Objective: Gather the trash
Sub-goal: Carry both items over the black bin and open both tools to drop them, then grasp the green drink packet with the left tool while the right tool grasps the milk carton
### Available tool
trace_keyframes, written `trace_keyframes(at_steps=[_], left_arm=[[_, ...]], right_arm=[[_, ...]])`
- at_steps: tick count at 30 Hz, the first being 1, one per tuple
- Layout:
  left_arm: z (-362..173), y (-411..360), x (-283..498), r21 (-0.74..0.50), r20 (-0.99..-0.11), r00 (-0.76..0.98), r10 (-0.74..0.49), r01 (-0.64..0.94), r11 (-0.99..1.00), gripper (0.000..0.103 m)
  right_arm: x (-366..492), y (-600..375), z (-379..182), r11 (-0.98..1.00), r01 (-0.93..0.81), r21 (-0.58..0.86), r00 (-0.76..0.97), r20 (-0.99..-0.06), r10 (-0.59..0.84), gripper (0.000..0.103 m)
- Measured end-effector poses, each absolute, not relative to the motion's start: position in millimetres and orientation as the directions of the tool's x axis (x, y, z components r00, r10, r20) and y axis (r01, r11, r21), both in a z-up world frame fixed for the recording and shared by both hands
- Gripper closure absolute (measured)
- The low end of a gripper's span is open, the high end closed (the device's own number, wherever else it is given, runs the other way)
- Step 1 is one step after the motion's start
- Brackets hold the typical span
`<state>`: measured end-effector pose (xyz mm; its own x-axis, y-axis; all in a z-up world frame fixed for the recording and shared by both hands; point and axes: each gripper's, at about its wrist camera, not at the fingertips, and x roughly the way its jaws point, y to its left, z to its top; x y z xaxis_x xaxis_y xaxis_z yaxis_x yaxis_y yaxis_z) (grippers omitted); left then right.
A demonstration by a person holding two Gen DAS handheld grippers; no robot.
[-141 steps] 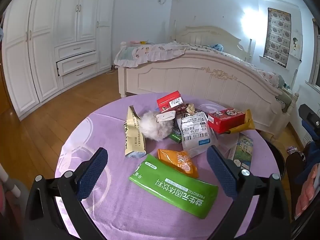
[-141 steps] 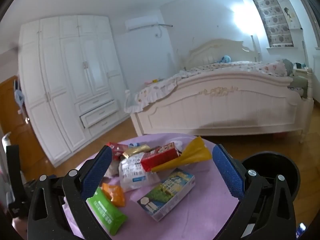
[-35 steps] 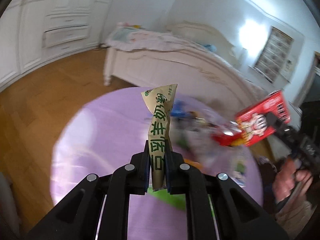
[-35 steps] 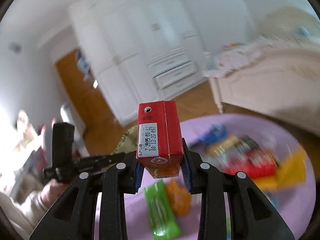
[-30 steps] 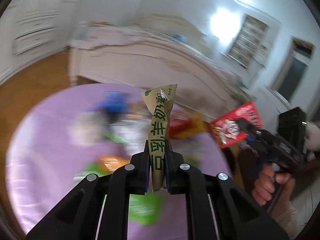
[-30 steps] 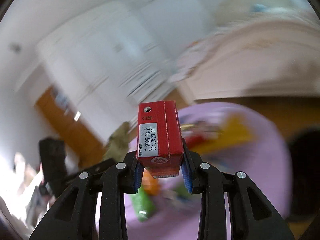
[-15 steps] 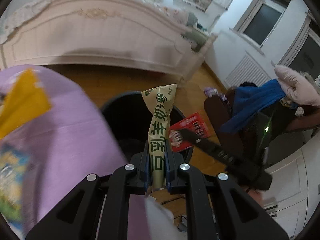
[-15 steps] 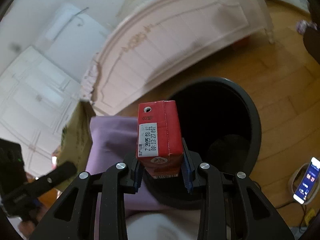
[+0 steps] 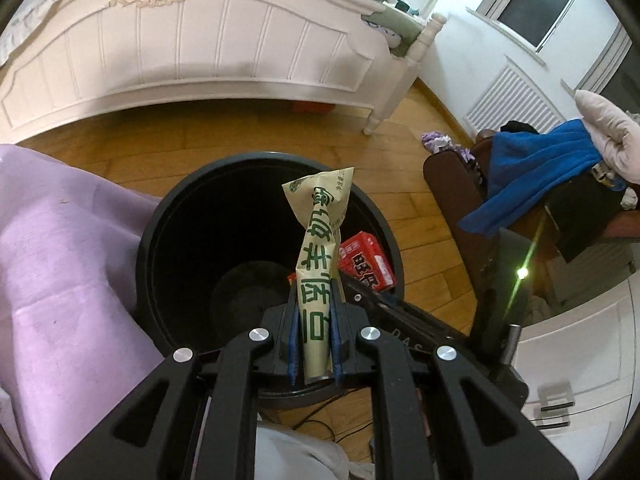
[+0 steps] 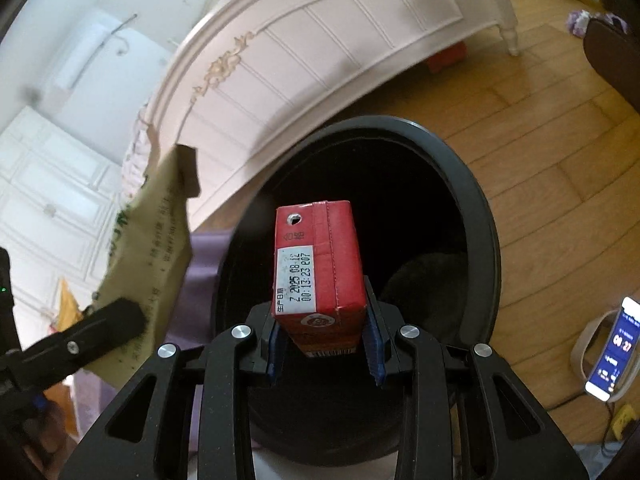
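Crumpled beige foil wrapper (image 9: 318,276) pinched in left tongs (image 9: 314,354), red cardboard carton (image 10: 318,264) clamped in right tongs (image 10: 325,350), both above round black plastic bin (image 10: 486,216) at frame centre.

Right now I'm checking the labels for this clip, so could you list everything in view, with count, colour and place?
Trash bin: one, black, on the wood floor beside the table, below both grippers.
Wrapper: one, beige with green print, clamped in the left gripper over the bin.
Carton: one, red, clamped in the right gripper over the bin.
Tablecloth: one, purple, hanging at the bin's left.
Bed footboard: one, white, behind the bin.
Blue cloth: one, draped on dark furniture at right.
Phone: one, screen lit, on the floor at right.
Left gripper: black, blue fingers.
Right gripper: black, blue fingers.
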<state>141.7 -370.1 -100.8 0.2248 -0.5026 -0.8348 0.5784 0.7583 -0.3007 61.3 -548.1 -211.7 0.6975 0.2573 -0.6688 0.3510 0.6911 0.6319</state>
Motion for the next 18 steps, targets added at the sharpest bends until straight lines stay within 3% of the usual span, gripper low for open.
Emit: trace_keyframes(at_steps=[4,7,9,11,12,16,18], left_arm=[[-108.1,-369.4,145.5,-0.286,-0.846,0.233,-0.479,0.561,0.777,0.087],[-107.5,-368.4,146.3,-0.272,-0.853,0.235,-0.466,0.561,0.782,0.08],[-101.6,-368.0,143.9,-0.259,-0.85,0.252,-0.462,0.565,0.784,0.063],[-91.3,-362.1,137.3,-0.235,-0.839,0.291,-0.46,0.568,0.788,0.03],[-84.3,-356.7,131.8,-0.228,-0.826,0.314,-0.469,0.575,0.786,0.027],[-62.2,-331.8,110.6,-0.202,-0.793,0.366,-0.487,0.597,0.777,0.026],[-52.4,-312.4,100.0,-0.195,-0.775,0.394,-0.494,0.595,0.78,0.026]], right_arm=[[63.6,-547.0,-208.1,0.715,0.348,0.606,0.693,-0.68,0.239,0.069],[59.1,-546.2,-202.8,0.725,0.35,0.593,0.698,-0.681,0.221,0.052],[52.4,-547.3,-197.1,0.723,0.353,0.593,0.712,-0.672,0.204,0.044],[50.8,-546.8,-192.7,0.721,0.356,0.595,0.718,-0.668,0.196,0.041],[48.7,-546.6,-189.1,0.72,0.356,0.595,0.722,-0.665,0.192,0.04],[36.1,-539.2,-165.2,0.732,0.332,0.595,0.749,-0.638,0.179,0.04],[32.3,-531.1,-151.0,0.742,0.308,0.596,0.765,-0.619,0.179,0.034]])
